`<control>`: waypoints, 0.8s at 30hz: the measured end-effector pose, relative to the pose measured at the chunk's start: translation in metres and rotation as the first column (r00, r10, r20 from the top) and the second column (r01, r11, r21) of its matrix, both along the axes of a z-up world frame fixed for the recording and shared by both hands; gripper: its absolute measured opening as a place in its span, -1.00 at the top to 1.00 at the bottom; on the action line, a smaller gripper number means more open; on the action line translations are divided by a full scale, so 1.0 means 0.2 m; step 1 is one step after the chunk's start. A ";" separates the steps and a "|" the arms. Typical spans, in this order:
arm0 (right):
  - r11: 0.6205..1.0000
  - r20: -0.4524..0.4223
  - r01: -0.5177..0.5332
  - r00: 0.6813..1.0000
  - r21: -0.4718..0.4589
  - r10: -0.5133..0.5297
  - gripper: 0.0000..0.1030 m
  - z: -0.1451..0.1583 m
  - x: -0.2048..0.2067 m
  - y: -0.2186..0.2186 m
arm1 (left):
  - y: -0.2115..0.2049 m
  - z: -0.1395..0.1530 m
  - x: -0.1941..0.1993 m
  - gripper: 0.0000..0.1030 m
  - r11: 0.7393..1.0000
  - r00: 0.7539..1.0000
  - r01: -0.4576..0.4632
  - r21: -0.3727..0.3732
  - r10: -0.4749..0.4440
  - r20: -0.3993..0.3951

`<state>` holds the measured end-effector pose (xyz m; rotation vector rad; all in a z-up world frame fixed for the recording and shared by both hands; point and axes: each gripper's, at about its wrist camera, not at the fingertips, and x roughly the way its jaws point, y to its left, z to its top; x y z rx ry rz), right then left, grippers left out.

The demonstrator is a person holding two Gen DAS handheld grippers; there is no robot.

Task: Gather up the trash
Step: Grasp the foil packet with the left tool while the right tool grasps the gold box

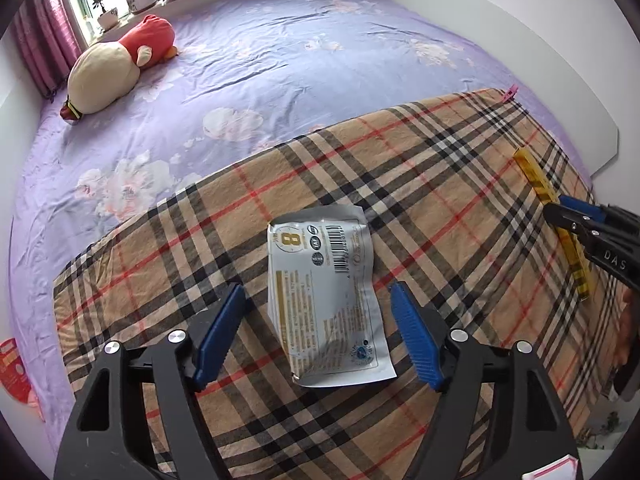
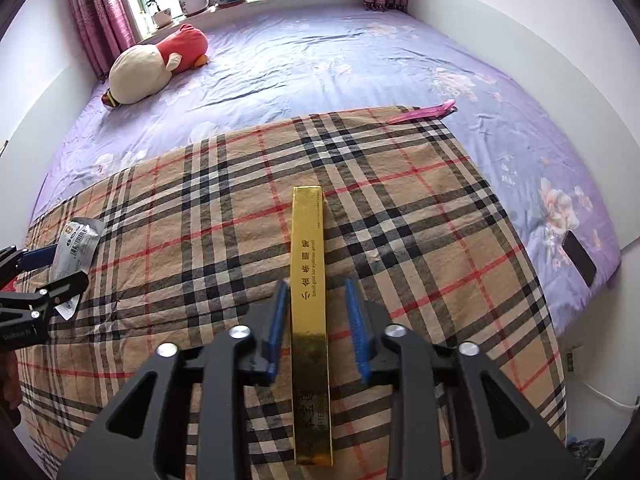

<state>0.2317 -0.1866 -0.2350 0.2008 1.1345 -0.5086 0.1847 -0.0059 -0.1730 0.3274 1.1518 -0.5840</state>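
Left claw [image 1: 320, 336] is held open, its blue pads straddling the white wrapper [image 1: 326, 300] without touching. Right claw [image 2: 318, 332] is likewise spread around the long gold box [image 2: 310, 320], pads apart from it. Both pieces of trash are laid flat on the plaid cloth [image 2: 420, 240] over the bed [image 2: 320, 60], probably lined up for grabbing. A pink clip [image 2: 424, 114], phone [image 2: 579, 258] and plush toy [image 2: 156, 66] lie well clear; nothing is in the way.

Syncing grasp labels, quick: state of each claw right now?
Left claw: open, straddling the silver packet, pads clear of it.
Right claw: open around the gold box, pads not touching.
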 end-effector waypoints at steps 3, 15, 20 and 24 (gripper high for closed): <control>1.000 -0.001 -0.007 1.000 -0.011 0.007 -0.10 -0.01 0.02 -0.01 | 0.00 0.01 0.02 -0.46 0.999 0.999 -0.034 -0.015 0.034 -0.009; 1.000 0.008 -0.026 1.000 -0.005 0.026 0.60 0.00 0.02 0.01 | -0.04 0.02 0.03 0.03 0.998 0.998 -0.066 0.018 0.065 0.025; 0.999 0.008 -0.030 1.000 0.021 0.030 0.63 0.01 0.00 0.01 | -0.03 0.04 0.02 0.04 0.998 0.999 -0.053 0.016 0.053 0.012; 0.999 0.017 -0.029 0.999 0.040 0.028 0.63 0.02 -0.03 0.01 | -0.05 0.09 -0.02 0.04 0.999 0.999 -0.030 0.011 0.030 0.024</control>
